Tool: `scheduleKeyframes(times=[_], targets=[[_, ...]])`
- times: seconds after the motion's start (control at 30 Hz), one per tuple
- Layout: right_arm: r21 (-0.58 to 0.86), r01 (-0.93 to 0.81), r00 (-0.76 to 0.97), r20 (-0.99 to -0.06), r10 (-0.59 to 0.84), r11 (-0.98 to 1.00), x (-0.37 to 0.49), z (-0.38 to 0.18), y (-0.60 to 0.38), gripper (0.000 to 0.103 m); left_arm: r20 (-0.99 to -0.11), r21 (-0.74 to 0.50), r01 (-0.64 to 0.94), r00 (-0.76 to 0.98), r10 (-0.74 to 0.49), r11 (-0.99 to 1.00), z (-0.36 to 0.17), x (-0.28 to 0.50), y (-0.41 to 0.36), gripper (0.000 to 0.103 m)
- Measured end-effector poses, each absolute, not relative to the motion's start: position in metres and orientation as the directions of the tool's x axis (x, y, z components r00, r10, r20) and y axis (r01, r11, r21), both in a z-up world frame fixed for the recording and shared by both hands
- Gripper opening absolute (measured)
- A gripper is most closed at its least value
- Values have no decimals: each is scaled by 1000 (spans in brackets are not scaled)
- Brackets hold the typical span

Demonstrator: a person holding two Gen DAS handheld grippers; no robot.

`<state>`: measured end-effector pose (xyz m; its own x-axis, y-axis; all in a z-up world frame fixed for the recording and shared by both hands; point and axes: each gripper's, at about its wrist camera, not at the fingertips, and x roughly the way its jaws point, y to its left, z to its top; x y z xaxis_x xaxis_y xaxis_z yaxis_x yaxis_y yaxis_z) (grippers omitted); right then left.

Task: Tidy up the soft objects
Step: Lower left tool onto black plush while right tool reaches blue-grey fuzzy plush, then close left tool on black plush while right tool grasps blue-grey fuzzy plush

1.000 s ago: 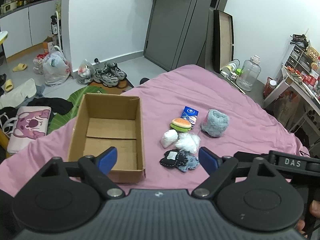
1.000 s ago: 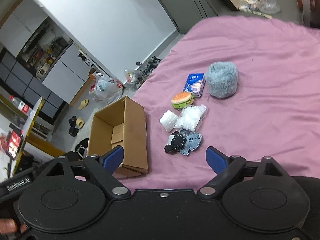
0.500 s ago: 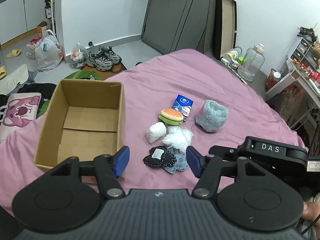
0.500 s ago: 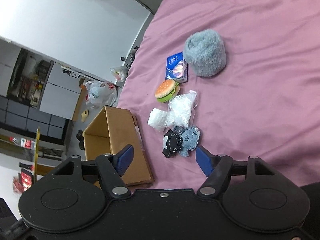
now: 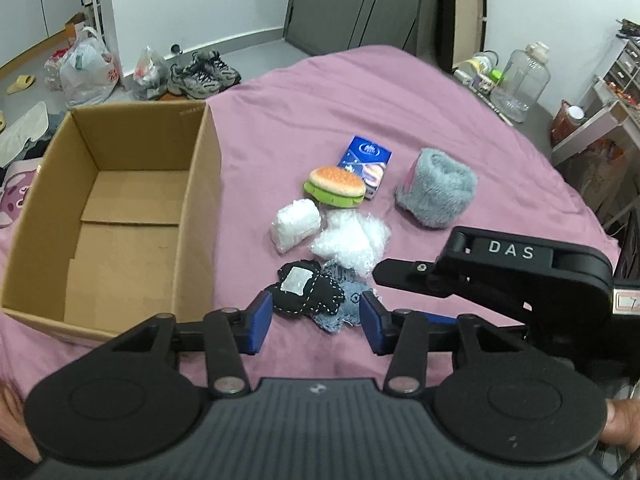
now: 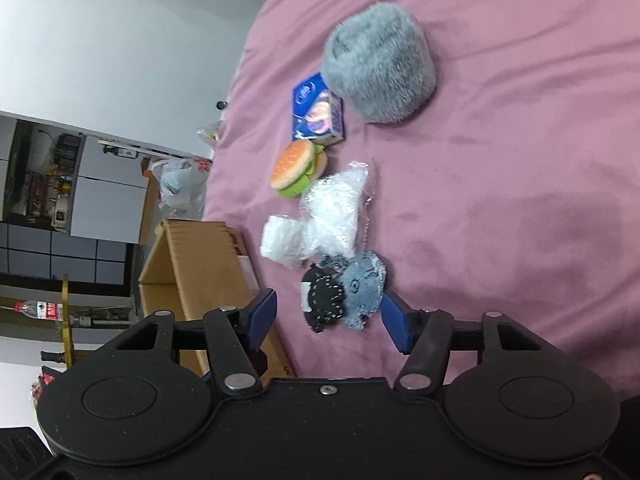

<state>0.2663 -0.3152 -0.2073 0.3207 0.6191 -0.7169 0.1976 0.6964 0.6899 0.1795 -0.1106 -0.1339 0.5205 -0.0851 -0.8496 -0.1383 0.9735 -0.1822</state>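
Both grippers have dropped closer to the pink bedspread point(image 5: 400, 92). Leftmost sits the empty brown cardboard box point(image 5: 120, 216); beside it, the black-and-denim stitched fabric toys point(image 5: 310, 294) lie between the closing, still untouching left gripper point(image 5: 316, 320) and right gripper point(image 6: 328, 316) jaws.

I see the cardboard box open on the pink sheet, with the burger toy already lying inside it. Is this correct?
Not quite. The cardboard box is open on the pink sheet, but nothing lies inside it. The burger toy lies outside on the sheet, beside the blue packet. The left wrist view shows this.
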Motion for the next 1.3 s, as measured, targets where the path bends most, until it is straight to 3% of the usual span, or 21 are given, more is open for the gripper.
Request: scheduleKeyframes(times=[0.23, 0.3, 0.37, 0.73, 1.0, 1.17, 1.3], targets=[[678, 242, 276, -734, 621, 694, 279, -229, -311, 52, -868, -137, -155, 495, -44, 978, -156, 198, -119, 45], [677, 245, 266, -735, 623, 694, 283, -235, -310, 47, -873, -118, -159, 487, -26, 980, -162, 203, -121, 45], [679, 259, 265, -734, 625, 687, 287, -239, -310, 35, -880, -107, -158, 474, -19, 982, -170, 209, -123, 45], [679, 260, 229, -734, 640, 686, 295, -253, -308, 35, -903, -29, -169, 428, 47, 985, -202, 233, -128, 49], [692, 262, 236, -722, 651, 673, 299, -260, -315, 16, -886, 45, -151, 452, 109, 987, -212, 234, -134, 63], [699, 288, 260, -715, 649, 655, 300, -259, -328, 4, -876, 62, -156, 466, 129, 986, -212, 235, -137, 66], [707, 293, 285, -707, 648, 643, 294, -251, -337, 2, -876, 39, -191, 465, 126, 981, -213, 238, -133, 66]])
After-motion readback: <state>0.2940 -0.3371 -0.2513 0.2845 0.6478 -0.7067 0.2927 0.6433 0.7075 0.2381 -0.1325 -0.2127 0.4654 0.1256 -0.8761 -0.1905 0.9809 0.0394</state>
